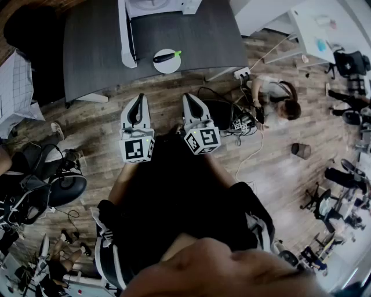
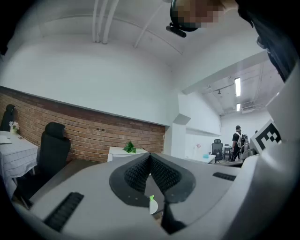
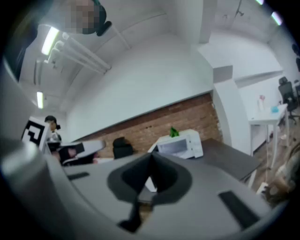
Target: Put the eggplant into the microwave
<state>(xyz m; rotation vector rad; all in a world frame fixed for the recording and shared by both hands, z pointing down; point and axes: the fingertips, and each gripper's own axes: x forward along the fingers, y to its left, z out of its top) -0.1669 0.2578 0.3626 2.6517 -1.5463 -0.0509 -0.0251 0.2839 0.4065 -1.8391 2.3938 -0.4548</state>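
A dark eggplant (image 1: 166, 57) with a green stem lies on a small white plate (image 1: 168, 66) at the near edge of the grey table (image 1: 93, 52). Behind it stands the white microwave (image 1: 153, 7), its door (image 1: 123, 35) swung open toward me. In the right gripper view the microwave (image 3: 180, 143) sits far ahead. My left gripper (image 1: 139, 97) and right gripper (image 1: 189, 97) hang side by side over the floor, short of the table. Both are shut with nothing between the jaws. Below the left gripper (image 2: 150, 157) the plate (image 2: 153, 207) shows. The right gripper (image 3: 151, 157) points at the table.
A person (image 1: 278, 98) sits on the floor to the right among cables and a power strip (image 1: 240, 72). A black office chair (image 1: 64, 188) stands at the left, another dark chair (image 1: 29, 29) at the table's far left. A white desk (image 1: 313, 29) is at the top right.
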